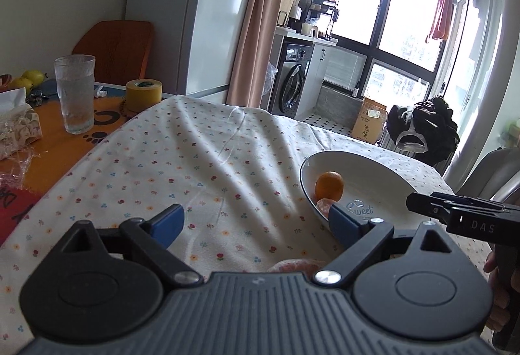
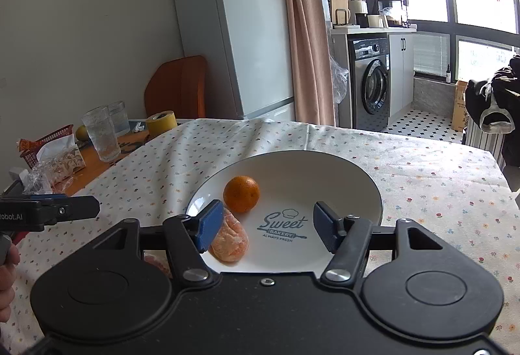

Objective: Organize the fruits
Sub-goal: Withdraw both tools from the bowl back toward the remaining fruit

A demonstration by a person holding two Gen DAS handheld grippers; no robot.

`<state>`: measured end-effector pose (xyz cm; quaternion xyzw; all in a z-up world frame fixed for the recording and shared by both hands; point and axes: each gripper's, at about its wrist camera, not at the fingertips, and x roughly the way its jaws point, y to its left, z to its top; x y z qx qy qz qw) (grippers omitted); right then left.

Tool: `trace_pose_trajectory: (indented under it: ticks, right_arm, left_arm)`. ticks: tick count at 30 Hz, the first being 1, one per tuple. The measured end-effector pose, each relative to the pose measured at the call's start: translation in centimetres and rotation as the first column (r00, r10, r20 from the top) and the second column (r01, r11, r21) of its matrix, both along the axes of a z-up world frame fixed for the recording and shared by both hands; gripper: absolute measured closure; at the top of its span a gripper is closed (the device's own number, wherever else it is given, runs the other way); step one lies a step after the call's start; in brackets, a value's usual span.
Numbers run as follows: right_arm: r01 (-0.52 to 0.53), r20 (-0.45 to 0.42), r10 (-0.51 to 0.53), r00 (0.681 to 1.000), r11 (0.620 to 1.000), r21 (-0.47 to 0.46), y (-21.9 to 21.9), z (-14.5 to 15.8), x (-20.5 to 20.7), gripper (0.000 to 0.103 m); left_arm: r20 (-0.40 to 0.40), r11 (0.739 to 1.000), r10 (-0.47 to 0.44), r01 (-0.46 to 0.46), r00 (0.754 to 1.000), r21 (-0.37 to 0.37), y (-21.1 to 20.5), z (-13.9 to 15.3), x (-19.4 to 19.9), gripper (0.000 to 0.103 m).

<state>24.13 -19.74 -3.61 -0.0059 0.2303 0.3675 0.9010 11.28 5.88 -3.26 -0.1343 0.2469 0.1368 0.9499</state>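
A white plate (image 2: 341, 179) printed "Sweet Bakery" sits on the flowered tablecloth. A whole orange (image 2: 241, 194) and a peeled tangerine (image 2: 230, 241) lie on its left part. My right gripper (image 2: 268, 225) hovers open just above the plate's near rim, its left pad beside the peeled tangerine, nothing held. In the left wrist view the plate (image 1: 373, 173) is to the right, with the orange (image 1: 329, 186) and peeled tangerine (image 1: 322, 204) near its edge. My left gripper (image 1: 255, 221) is open over the cloth. Another peeled fruit (image 1: 295, 265) lies on the cloth, partly hidden by the gripper body.
Left of the cloth, on the orange tabletop, stand a drinking glass (image 1: 74, 95), a yellow tape roll (image 1: 143, 94), a tissue pack (image 1: 16, 124) and yellow-green fruits (image 1: 32, 77). An orange chair back (image 1: 113, 46) stands behind. The table's far edge drops to the kitchen floor.
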Motion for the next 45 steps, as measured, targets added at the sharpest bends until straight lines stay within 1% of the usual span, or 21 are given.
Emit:
trace_pose_trajectory:
  ticks: [5, 11, 17, 20, 30, 33, 45]
  right_arm:
    - [-0.012, -0.002, 0.012, 1.000, 1.000, -0.013, -0.2, 0.1, -1.7, 0.041]
    - [-0.014, -0.003, 0.014, 1.000, 1.000, 0.000, -1.0, 0.2, -3.5, 0.039]
    - [-0.014, -0.006, 0.014, 1.000, 1.000, 0.006, -1.6, -0.1, -4.8, 0.039]
    - [-0.012, -0.010, 0.012, 1.000, 1.000, -0.001, -1.6, -0.3, -5.3, 0.039]
    - [0.005, -0.051, -0.006, 0.999, 1.000, -0.011, -1.9, -2.0, -6.9, 0.039]
    - [0.009, -0.062, -0.011, 0.998, 1.000, -0.027, -2.0, -2.6, -7.2, 0.039]
    - [-0.009, -0.111, 0.003, 0.994, 0.999, -0.052, -1.8, -4.8, -8.1, 0.040]
  left_arm:
    - [0.004, 1.000, -0.011, 0.011, 1.000, 0.010, -0.2, 0.2, -1.0, 0.009]
    - [-0.021, 0.999, -0.024, 0.024, 1.000, 0.027, -0.5, 0.1, -1.6, 0.009]
    - [-0.034, 0.999, -0.043, 0.044, 0.999, 0.027, -0.6, -0.2, -2.5, 0.009]
    - [-0.045, 0.999, -0.047, 0.048, 0.998, 0.014, -0.5, -0.7, -2.8, 0.009]
    - [-0.038, 0.996, -0.092, 0.092, 0.995, 0.011, -0.6, -1.9, -2.8, 0.009]
    - [-0.042, 0.995, -0.097, 0.097, 0.994, 0.016, -0.7, -2.3, -2.8, 0.009]
    - [-0.065, 0.992, -0.125, 0.127, 0.990, 0.023, -1.2, -3.6, -2.4, 0.009]
